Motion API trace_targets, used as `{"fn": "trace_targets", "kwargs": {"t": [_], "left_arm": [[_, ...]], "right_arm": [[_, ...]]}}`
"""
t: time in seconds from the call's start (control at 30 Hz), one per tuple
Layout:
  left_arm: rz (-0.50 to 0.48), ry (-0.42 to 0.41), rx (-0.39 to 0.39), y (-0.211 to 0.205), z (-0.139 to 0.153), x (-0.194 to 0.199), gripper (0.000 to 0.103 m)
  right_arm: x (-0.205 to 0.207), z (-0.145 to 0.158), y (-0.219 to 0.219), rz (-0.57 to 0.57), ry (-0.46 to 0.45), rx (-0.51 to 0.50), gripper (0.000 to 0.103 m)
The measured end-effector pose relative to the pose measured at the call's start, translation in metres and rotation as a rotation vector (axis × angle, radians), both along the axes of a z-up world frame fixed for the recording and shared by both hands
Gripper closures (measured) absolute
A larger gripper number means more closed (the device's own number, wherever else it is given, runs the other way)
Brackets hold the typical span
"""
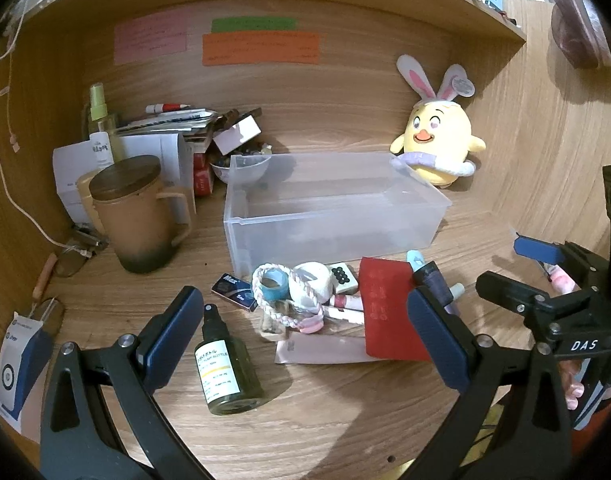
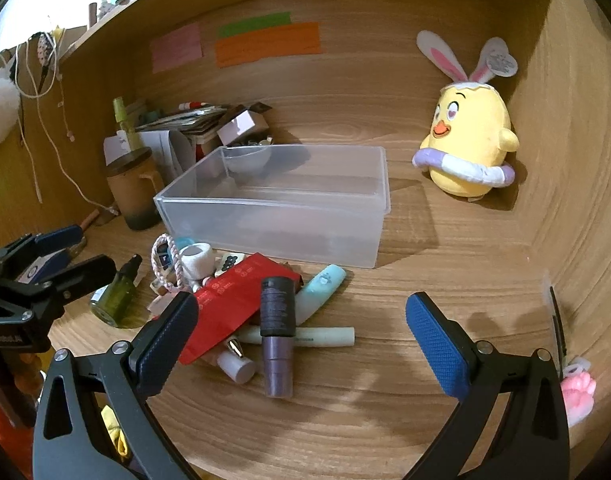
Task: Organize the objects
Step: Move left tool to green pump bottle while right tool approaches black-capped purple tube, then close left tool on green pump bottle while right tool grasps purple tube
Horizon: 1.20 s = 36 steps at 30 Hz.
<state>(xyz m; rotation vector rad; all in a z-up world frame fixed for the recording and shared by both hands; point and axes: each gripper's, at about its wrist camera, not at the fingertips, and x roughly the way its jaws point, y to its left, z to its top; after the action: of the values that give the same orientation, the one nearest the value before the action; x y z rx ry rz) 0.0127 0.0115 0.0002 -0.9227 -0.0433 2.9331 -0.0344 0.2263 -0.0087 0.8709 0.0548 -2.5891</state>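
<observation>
Left wrist view: clear plastic bin [image 1: 333,208] sits mid-desk, nothing inside. One lidded brown mug [image 1: 139,216] to its left, contents hidden by the lid. Small-item pile [image 1: 337,300] lies just in front of the bin's near wall: one red packet [image 1: 389,312], one white tape roll [image 1: 311,284], one braided cord loop [image 1: 273,300]. One green spray bottle [image 1: 227,368] lies flat, apart from the pile, between the left gripper's [image 1: 305,336] fingers. Jaws wide open, holding nothing. Bare desk below the bottle.

Right wrist view: same bin [image 2: 273,208], still nothing in it. One plush chick [image 2: 469,140] against the right wall. Right gripper [image 2: 301,340] jaws spread wide, gripping nothing; one purple tube [image 2: 277,336] and one mint pen [image 2: 301,336] lie between the fingers. Open wood desk [image 2: 385,380] right of the pile, up to the side wall.
</observation>
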Motion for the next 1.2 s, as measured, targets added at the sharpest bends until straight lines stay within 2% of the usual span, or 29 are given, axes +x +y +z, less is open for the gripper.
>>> {"fn": "trace_targets", "kwargs": {"t": [0.33, 0.47, 0.5, 0.57, 0.6, 0.67, 0.73, 0.87, 1.03, 1.1, 1.17, 1.2], "left_arm": [[0.030, -0.021, -0.016, -0.022, -0.002, 0.009, 0.000], [0.074, -0.084, 0.023, -0.051, -0.010, 0.008, 0.001], [0.086, -0.094, 0.023, -0.055, -0.013, 0.007, 0.003], [0.099, -0.125, 0.020, -0.063, -0.020, 0.004, 0.018], [0.099, -0.158, 0.027, -0.067, -0.027, 0.001, 0.020], [0.079, -0.210, 0.075, -0.072, -0.040, -0.005, 0.020], [0.066, -0.239, 0.100, -0.072, -0.047, -0.008, 0.020], [0.069, -0.255, 0.086, -0.068, -0.058, -0.016, 0.020], [0.074, -0.282, 0.119, -0.072, -0.067, -0.025, 0.021], [0.081, -0.281, 0.116, -0.072, -0.070, -0.027, 0.026], [0.082, -0.292, 0.112, -0.071, -0.073, -0.028, 0.042], [0.080, -0.296, 0.115, -0.071, -0.075, -0.028, 0.046]], "right_arm": [[-0.002, -0.001, -0.002, 0.000, -0.006, 0.011, 0.000], [-0.003, -0.005, -0.005, 0.011, -0.009, 0.033, 0.000], [-0.003, -0.007, -0.005, 0.011, -0.009, 0.037, 0.000], [-0.006, -0.010, -0.006, 0.020, -0.023, 0.041, 0.001], [-0.008, -0.012, -0.006, 0.022, -0.031, 0.039, 0.002], [-0.011, -0.016, -0.006, 0.028, -0.052, 0.032, 0.006], [-0.016, -0.020, -0.006, 0.027, -0.071, 0.026, 0.014], [-0.026, -0.028, -0.005, 0.035, -0.114, 0.006, 0.028], [-0.036, -0.038, -0.012, 0.086, -0.170, -0.019, 0.047], [-0.039, -0.042, -0.015, 0.108, -0.192, -0.026, 0.054], [-0.042, -0.047, -0.017, 0.126, -0.211, -0.038, 0.062], [-0.043, -0.048, -0.018, 0.135, -0.219, -0.046, 0.065]]}}
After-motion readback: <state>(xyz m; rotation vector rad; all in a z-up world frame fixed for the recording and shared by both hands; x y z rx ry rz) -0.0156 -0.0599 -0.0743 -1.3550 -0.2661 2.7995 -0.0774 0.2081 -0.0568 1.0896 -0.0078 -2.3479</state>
